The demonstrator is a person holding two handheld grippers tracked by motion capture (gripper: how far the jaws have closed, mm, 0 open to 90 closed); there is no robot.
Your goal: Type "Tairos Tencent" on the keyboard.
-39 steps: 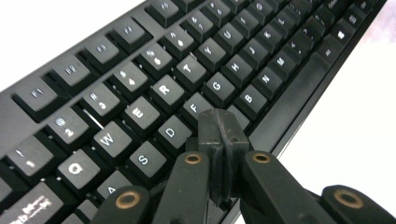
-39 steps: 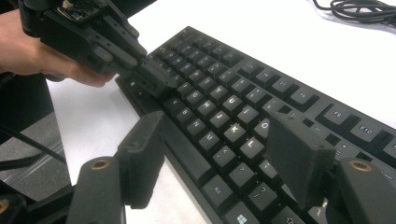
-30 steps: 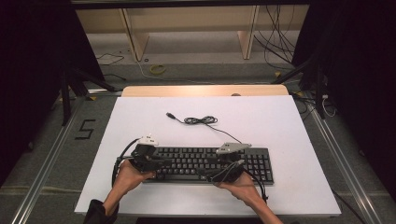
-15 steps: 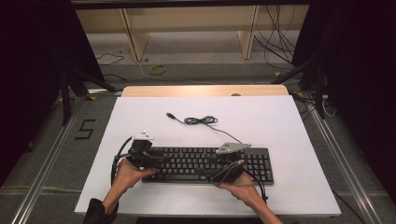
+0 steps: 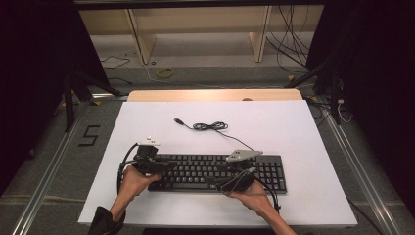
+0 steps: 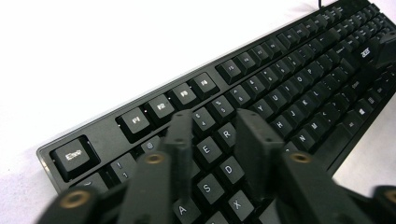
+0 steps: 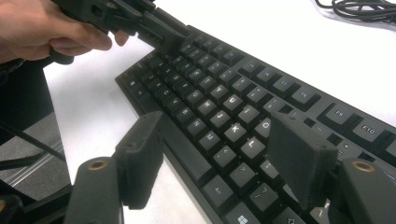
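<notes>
- Two grippers work over one black keyboard (image 5: 215, 172), which lies flat on the white table (image 5: 303, 132) near the person's edge, its long side running left to right.
- The left gripper (image 6: 215, 126) hovers over the keyboard's left end, with its jaws above the letter keys around E, R, D and S.
- Its jaws have just been closing from a wider gap and now stand partly apart. Nothing is clamped between them; only the keycaps lie beneath.
- I cannot tell from the left gripper view whether a fingertip (image 6: 180, 133) actually presses a key or sits just above it.
- The right gripper (image 7: 219, 154) sits at the near edge toward the keyboard's right half, jaws spread wide. One jaw hangs off the front edge and the other is over the keys near L.
- It clamps nothing, and contact with the keys is unclear.
- The keyboard's cable (image 5: 210, 126) lies coiled and loose on the table behind it, its plug (image 5: 179, 121) attached to nothing.
- The work in hand reads as poking or typing on keys with the jaw tips, both tools already in position.
- How many keys are done cannot be judged, as no screen or mark records it.
- Likely left to do: further presses along the rows.
</notes>
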